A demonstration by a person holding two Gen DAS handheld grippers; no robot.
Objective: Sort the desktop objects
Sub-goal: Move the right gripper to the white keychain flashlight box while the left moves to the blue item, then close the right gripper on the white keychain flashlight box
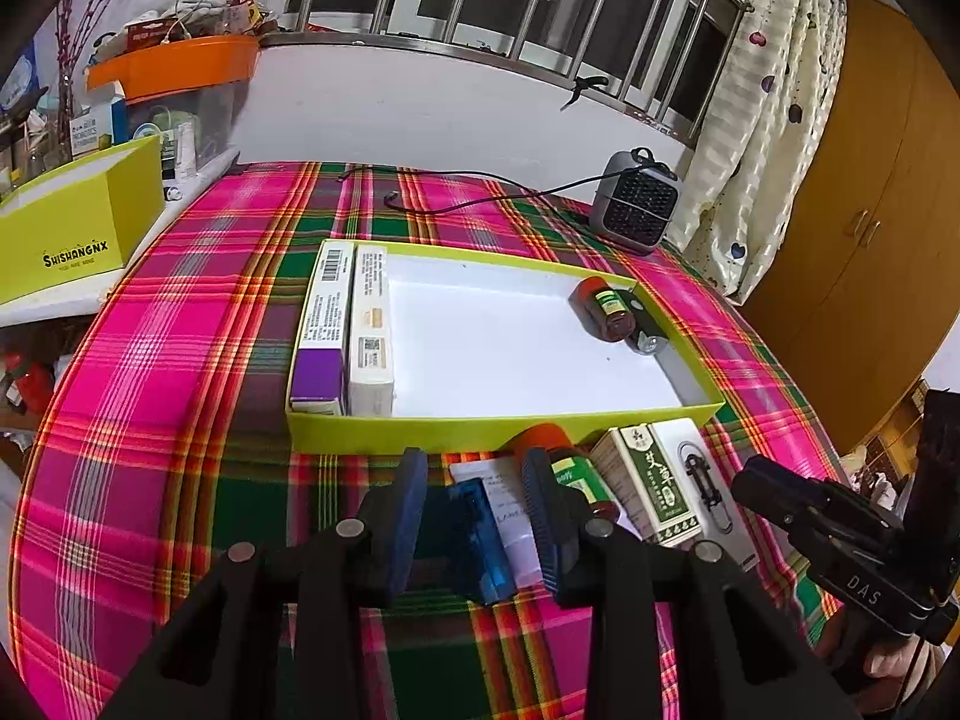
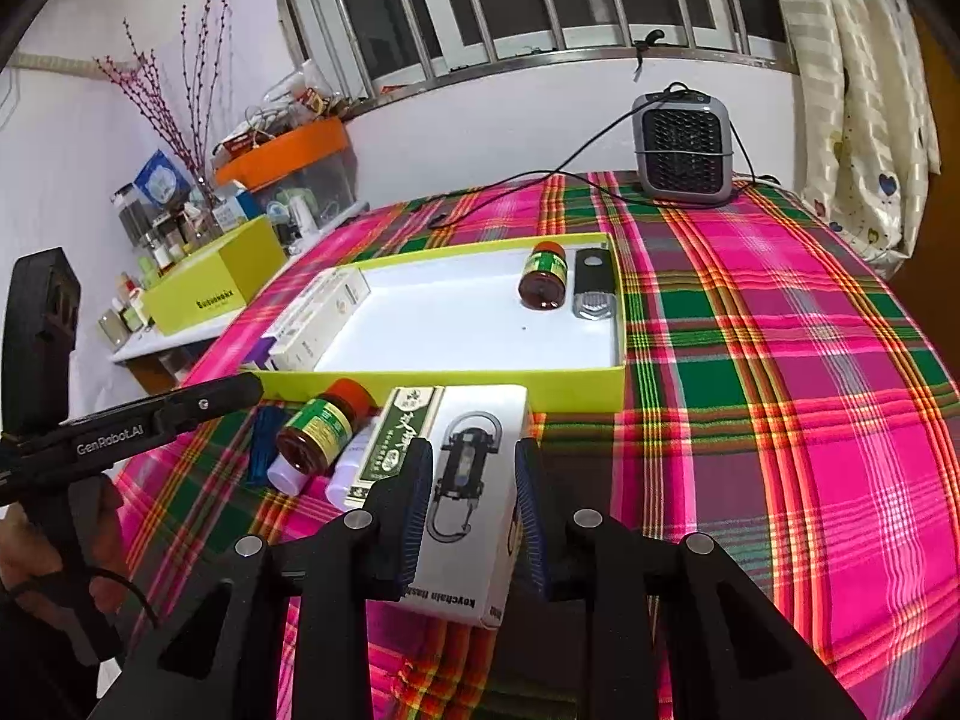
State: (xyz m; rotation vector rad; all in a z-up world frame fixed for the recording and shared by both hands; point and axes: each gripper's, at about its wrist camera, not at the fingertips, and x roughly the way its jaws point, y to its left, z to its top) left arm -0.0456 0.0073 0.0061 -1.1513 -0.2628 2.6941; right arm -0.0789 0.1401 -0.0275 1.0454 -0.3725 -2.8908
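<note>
A yellow-green tray [image 1: 420, 429] [image 2: 444, 381] lies on the plaid table. It holds two long boxes [image 1: 348, 330] at its left, a brown bottle [image 1: 607, 308] [image 2: 543, 278] and a black keychain light [image 2: 593, 291] at its right. In front of the tray lie a blue item [image 1: 477, 534], white tubes [image 1: 510, 504], a second brown bottle [image 2: 318, 432], a green box [image 1: 654, 480] [image 2: 399, 438] and a white flashlight box [image 2: 474, 492]. My left gripper [image 1: 477, 516] is open around the blue item. My right gripper [image 2: 474, 510] is open, its fingers on either side of the white box.
A grey heater [image 1: 637, 204] [image 2: 684, 147] with a black cable stands at the table's far edge. A yellow-green box [image 1: 72, 234] sits on a white side shelf to the left, with an orange bin [image 1: 174, 66] and clutter behind. A wooden wardrobe [image 1: 852, 198] stands right.
</note>
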